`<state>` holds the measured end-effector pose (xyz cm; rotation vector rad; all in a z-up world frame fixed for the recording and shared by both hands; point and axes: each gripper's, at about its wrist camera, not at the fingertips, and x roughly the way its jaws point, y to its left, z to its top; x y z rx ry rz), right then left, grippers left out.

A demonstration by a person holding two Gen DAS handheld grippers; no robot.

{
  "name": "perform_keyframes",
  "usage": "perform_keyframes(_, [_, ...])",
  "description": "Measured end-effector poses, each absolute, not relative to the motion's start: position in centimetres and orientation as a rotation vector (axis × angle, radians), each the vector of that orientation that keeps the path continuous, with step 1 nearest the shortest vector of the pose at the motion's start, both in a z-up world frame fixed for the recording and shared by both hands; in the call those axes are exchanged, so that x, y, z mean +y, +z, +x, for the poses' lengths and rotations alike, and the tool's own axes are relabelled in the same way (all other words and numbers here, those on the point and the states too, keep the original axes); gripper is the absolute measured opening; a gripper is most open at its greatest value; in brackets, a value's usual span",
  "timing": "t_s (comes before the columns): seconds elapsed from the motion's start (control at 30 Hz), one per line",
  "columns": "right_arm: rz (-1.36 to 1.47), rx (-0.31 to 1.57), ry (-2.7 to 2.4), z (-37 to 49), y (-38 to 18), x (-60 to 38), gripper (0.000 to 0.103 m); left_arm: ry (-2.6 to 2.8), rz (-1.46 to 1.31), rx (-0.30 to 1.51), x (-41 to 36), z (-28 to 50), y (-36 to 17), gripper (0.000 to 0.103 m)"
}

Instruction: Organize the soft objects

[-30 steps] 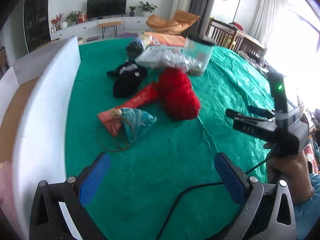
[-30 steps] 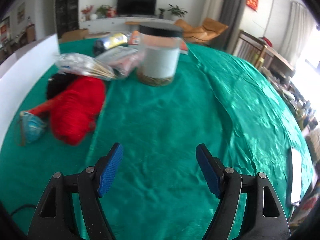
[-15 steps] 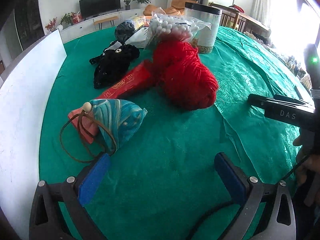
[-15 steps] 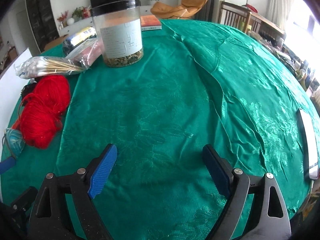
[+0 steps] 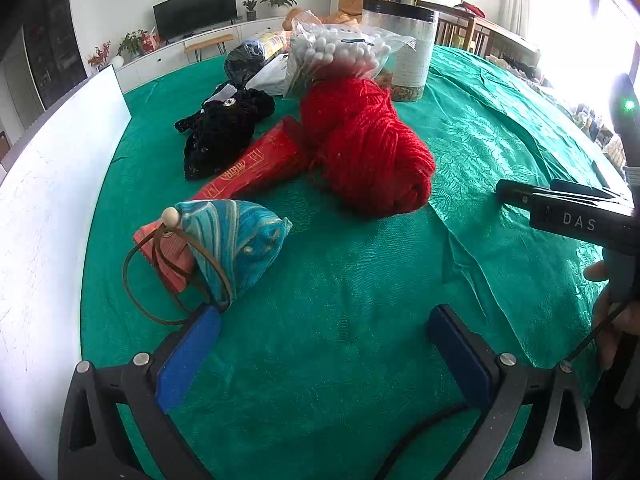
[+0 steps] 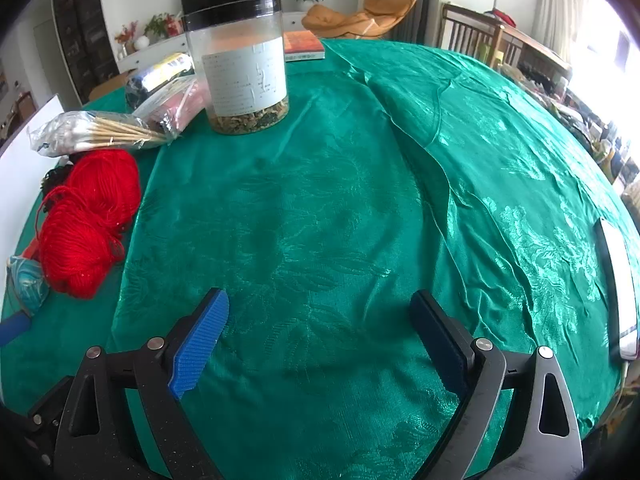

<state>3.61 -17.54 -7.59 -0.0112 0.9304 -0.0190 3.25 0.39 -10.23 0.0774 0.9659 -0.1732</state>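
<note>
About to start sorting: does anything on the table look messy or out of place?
The green tablecloth is rucked into long creases on its right half. The blue pouch lies atop a red packet, its brown cord trailing loose.

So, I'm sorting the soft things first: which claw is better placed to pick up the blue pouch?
Left. The left claw is open beside the blue pouch; the right claw, opening, has only bare green cloth between its fingers.

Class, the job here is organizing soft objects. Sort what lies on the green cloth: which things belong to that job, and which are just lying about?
Belong to the job:
red yarn
black knitted piece
blue fabric pouch

Just lying about:
clear jar with black lid
bag of cotton swabs
red packet
book
</note>
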Motion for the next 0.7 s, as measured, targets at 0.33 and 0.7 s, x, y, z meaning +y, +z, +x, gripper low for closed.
perform_keyframes(0.33, [-0.012, 0.929, -0.019, 3.7, -7.6, -17.6, 0.093, -0.203, 0.111, 1.015, 1.1, 3.4, -10.0, 0.103])
perform_keyframes(0.7, [-0.01, 0.926, -0.019, 3.8, -7.8, -17.6, 0.094, -0.18, 0.085, 0.954, 2.3, 3.0, -10.4, 0.103])
